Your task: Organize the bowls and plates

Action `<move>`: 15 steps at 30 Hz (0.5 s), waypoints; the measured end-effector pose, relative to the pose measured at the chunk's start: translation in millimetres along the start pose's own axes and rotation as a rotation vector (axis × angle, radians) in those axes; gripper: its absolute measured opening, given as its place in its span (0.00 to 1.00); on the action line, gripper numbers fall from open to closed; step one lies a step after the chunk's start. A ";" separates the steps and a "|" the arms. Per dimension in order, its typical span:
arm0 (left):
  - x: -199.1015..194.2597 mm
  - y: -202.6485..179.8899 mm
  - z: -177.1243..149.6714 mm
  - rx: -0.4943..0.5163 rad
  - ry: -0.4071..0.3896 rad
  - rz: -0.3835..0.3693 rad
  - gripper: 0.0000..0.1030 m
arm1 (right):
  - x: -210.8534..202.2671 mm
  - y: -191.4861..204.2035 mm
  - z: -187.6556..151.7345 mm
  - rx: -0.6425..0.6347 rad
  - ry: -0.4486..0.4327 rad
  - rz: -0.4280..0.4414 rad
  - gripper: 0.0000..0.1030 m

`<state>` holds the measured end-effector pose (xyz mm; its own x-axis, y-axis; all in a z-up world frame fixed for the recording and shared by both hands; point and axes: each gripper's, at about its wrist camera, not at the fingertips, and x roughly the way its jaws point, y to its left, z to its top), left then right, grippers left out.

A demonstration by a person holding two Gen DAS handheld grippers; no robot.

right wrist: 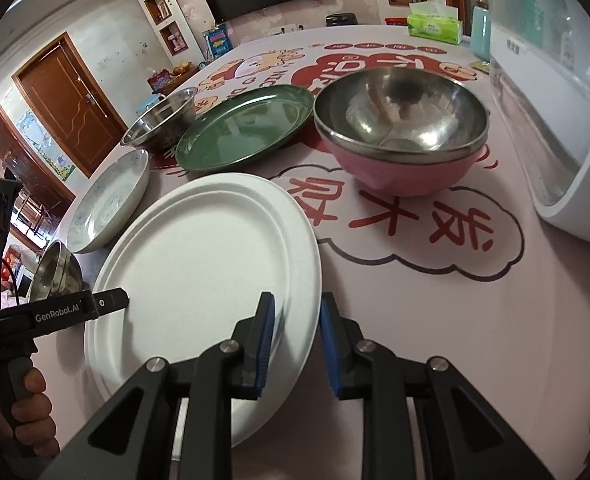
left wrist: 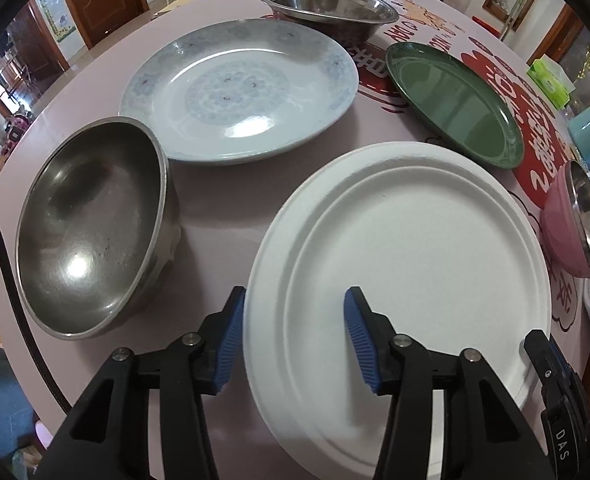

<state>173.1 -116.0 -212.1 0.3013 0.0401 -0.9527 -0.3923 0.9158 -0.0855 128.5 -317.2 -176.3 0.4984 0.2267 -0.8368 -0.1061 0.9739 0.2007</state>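
Note:
A white paper plate lies on the pink table nearest me. My left gripper is open, its jaws astride the plate's left rim. My right gripper is open, its jaws astride the plate's right rim, not clamped. A steel bowl sits left of the plate. A pale patterned ceramic plate, a green plate, a wide steel basin and a pink bowl with a steel liner stand further back.
A white appliance stands at the table's right edge. A green tissue box and a teal bottle sit at the far right. The left gripper's body shows beside the plate in the right wrist view.

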 end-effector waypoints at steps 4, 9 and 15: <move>-7.2 3.3 0.3 0.000 -0.013 -0.018 0.44 | -11.3 2.2 -1.6 -0.012 -0.014 -0.010 0.22; -20.9 8.2 -2.1 -0.004 -0.033 -0.041 0.44 | -26.4 9.7 -5.0 -0.025 -0.035 -0.020 0.22; -44.9 27.0 -10.9 -0.002 -0.064 -0.070 0.44 | -47.3 22.9 -10.6 -0.048 -0.071 -0.034 0.22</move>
<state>139.5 -97.4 -174.8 0.3826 0.0019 -0.9239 -0.3705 0.9164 -0.1516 93.4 -305.5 -137.6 0.5616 0.1938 -0.8044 -0.1281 0.9808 0.1469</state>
